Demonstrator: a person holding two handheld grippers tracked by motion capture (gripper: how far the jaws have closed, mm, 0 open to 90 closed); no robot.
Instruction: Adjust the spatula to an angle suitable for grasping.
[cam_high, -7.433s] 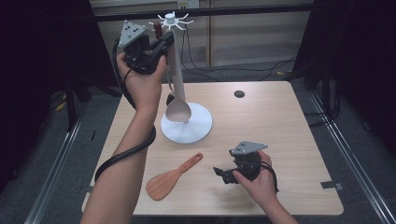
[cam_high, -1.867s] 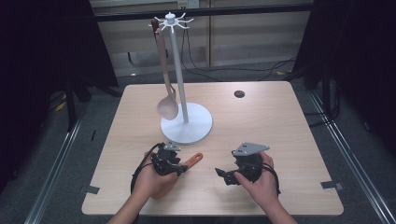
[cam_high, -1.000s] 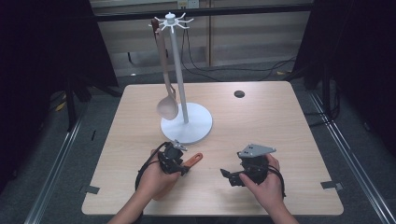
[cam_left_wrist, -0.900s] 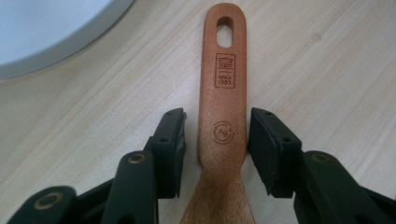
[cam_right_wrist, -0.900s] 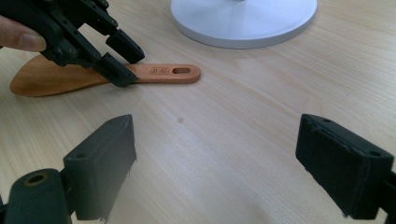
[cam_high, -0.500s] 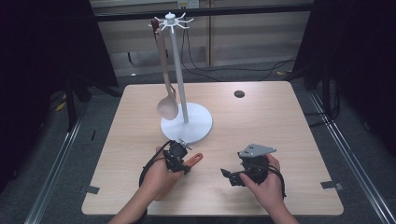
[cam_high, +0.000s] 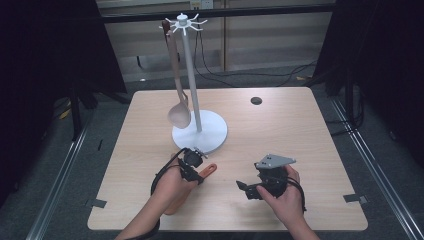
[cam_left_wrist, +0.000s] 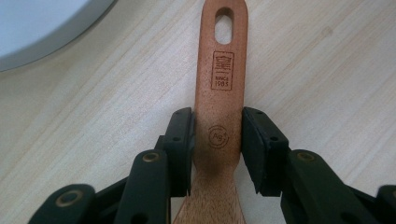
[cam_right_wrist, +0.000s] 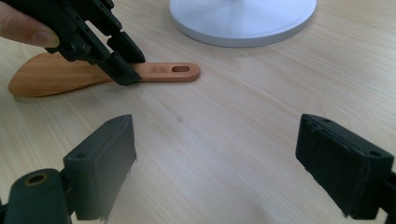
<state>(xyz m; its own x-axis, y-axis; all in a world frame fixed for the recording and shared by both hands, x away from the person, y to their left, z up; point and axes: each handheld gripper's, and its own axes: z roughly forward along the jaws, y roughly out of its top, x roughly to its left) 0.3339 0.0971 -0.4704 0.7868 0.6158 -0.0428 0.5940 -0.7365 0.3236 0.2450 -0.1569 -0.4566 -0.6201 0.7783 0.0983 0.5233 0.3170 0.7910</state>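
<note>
In the high view the left hand (cam_high: 172, 187) and its gripper (cam_high: 194, 167) cover most of the spatula (cam_high: 210, 169), leaving its handle tip and a sliver of blade showing. In the left gripper view the picture's bottom edge cuts off the blade, the stand's base (cam_left_wrist: 42, 28) is cropped at the top-left corner, and whether both pads (cam_left_wrist: 180, 144) press the handle is too close to tell. In the right gripper view the base (cam_right_wrist: 243, 18) is cut by the top edge, and the stamp on the handle (cam_right_wrist: 159, 70) is too small to read.
</note>
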